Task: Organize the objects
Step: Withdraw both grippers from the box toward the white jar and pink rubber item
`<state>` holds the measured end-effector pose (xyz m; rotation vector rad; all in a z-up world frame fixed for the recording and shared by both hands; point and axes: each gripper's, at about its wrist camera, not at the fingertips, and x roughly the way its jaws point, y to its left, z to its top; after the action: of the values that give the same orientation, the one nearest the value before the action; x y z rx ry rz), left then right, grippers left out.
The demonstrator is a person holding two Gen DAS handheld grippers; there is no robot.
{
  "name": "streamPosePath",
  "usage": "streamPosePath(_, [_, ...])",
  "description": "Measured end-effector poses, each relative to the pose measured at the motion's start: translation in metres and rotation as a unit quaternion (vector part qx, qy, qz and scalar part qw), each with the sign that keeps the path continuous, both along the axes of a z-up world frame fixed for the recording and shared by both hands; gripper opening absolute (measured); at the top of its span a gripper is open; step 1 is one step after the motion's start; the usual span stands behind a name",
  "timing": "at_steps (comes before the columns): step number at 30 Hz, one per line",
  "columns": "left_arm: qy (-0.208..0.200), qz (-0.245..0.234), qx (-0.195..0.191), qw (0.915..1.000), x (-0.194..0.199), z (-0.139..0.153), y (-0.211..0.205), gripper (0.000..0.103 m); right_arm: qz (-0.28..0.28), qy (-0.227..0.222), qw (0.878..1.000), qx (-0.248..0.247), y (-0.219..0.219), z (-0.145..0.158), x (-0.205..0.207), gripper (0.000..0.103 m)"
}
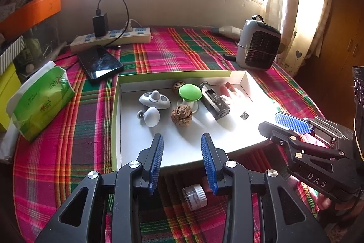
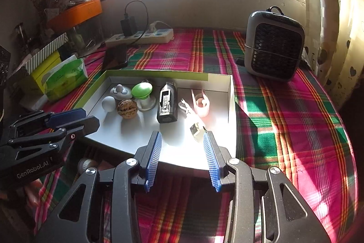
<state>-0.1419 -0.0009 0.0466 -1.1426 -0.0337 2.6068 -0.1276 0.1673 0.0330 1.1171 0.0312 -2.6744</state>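
A shallow white box with a green rim is seen lying on a plaid cloth spread over the counter. Inside it are gathered a walnut, a green-topped mushroom-shaped piece, two white rounded pieces, a dark oblong device, a pink holder and a small square chip. A small white-capped bottle is left outside the box, on the cloth just before its near edge. Above that bottle the left gripper is held with jaws wide apart and nothing between them. The right gripper is held over the near edge of the box, jaws likewise spread and empty. A grey fan and a power strip are set farther back.
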Motion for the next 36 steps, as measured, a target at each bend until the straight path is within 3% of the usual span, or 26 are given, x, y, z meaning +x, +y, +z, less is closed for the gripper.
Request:
streamPosePath(18, [-0.013, -0.005, -0.001, 0.9999, 0.032, -0.015, -0.007, 0.033, 0.023, 0.002, 1.000, -0.012, -0.006, -0.009, 0.029, 0.040])
streamPosePath(36, [-0.041, -0.020, 0.007, 0.9990, 0.036, -0.033, -0.002, 0.036, 0.027, -0.001, 1.000, -0.010, -0.011, -0.013, 0.039, 0.040])
